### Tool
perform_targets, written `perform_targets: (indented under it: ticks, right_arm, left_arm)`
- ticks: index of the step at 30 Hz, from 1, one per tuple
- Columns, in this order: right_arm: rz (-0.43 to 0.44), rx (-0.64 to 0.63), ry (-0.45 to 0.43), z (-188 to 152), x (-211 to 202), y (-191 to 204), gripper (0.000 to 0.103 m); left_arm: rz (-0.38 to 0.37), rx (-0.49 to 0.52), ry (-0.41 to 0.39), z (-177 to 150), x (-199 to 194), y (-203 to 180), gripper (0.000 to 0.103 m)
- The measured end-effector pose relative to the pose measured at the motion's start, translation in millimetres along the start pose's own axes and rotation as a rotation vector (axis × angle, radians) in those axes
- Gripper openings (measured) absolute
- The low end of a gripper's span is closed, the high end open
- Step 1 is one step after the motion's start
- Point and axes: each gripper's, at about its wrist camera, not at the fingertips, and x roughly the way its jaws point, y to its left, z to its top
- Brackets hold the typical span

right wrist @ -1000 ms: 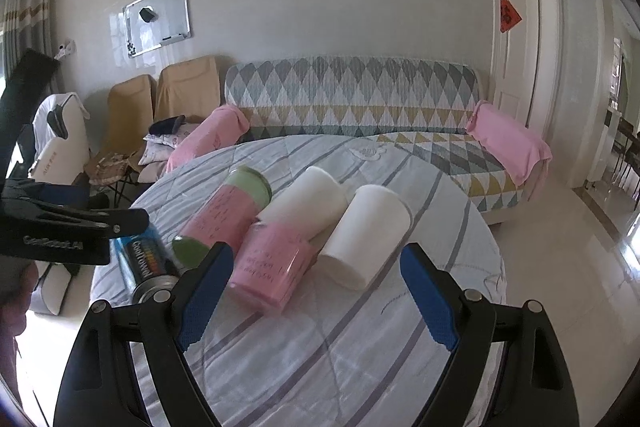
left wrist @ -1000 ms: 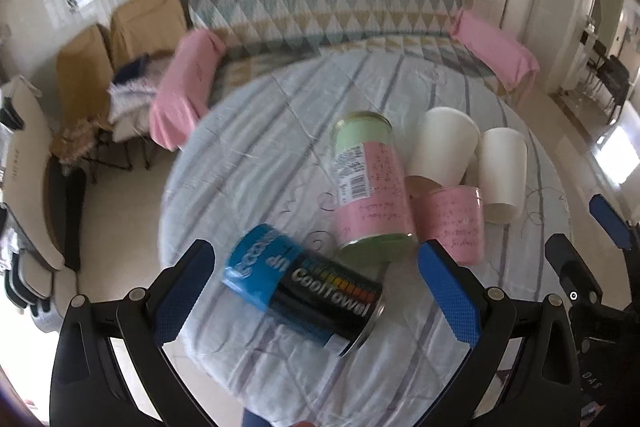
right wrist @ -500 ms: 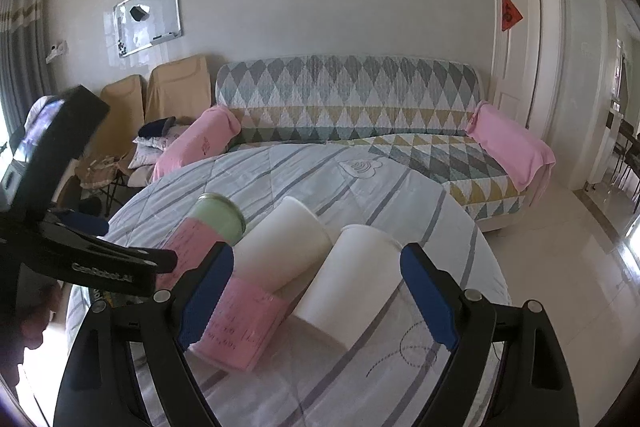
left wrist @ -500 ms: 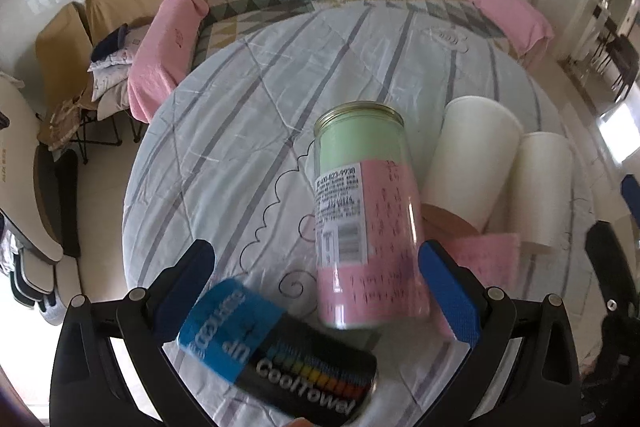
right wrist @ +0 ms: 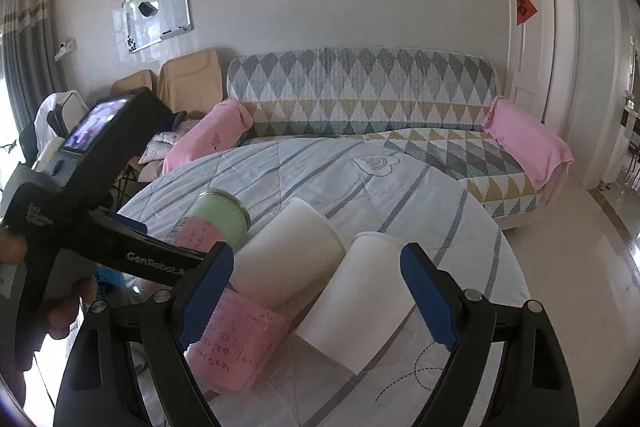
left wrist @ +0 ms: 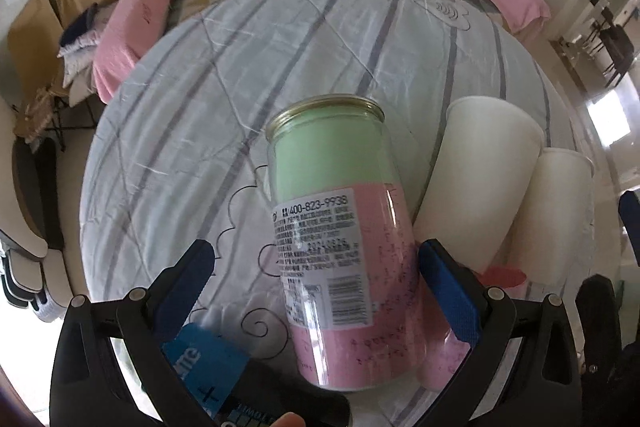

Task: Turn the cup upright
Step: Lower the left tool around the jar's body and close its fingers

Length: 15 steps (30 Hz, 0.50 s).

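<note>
Several containers lie on their sides on the round striped table (left wrist: pixel 192 131). A clear jar with a green and pink label (left wrist: pixel 340 227) lies between the open fingers of my left gripper (left wrist: pixel 320 287), untouched. Two white paper cups (left wrist: pixel 480 183) (left wrist: pixel 548 211) lie to its right. In the right wrist view my right gripper (right wrist: pixel 316 299) is open around one white cup (right wrist: pixel 360 311); the other white cup (right wrist: pixel 288 259), a pink cup (right wrist: pixel 236 343) and the jar (right wrist: pixel 216 223) lie to the left. The left gripper body (right wrist: pixel 100 211) shows there too.
A blue and black CoolTowel can (left wrist: pixel 224 375) lies on the table at the lower left, under my left finger. A patterned sofa (right wrist: pixel 360 95) with pink cushions stands behind the table, with chairs at the left. The table edge curves close on the right.
My left gripper has moved forward and down, so the green and pink jar now sits between its fingers. My right gripper has moved closer to the white cup.
</note>
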Motion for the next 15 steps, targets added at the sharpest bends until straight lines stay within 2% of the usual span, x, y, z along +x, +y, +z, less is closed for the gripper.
perform_targets:
  ticks: [7, 9, 11, 15]
  right_arm:
    - [0.004, 0.001, -0.011, 2.3, -0.4, 0.3, 0.087]
    - [0.005, 0.001, -0.008, 3.2, 0.5, 0.8, 0.087]
    - [0.005, -0.001, -0.007, 3.4, 1.6, 1.7, 0.087]
    - [0.000, -0.011, -0.002, 4.5, 2.1, 5.3, 0.087]
  left_arm:
    - [-0.035, -0.022, 0.034, 8.3, 11.3, 4.4, 0.101]
    - [-0.072, -0.023, 0.037, 9.9, 12.2, 6.1, 0.083]
    - [-0.076, -0.006, 0.028, 7.6, 10.5, 4.1, 0.074]
    - [-0.017, 0.033, -0.047, 0.1, -0.2, -1.9, 0.074]
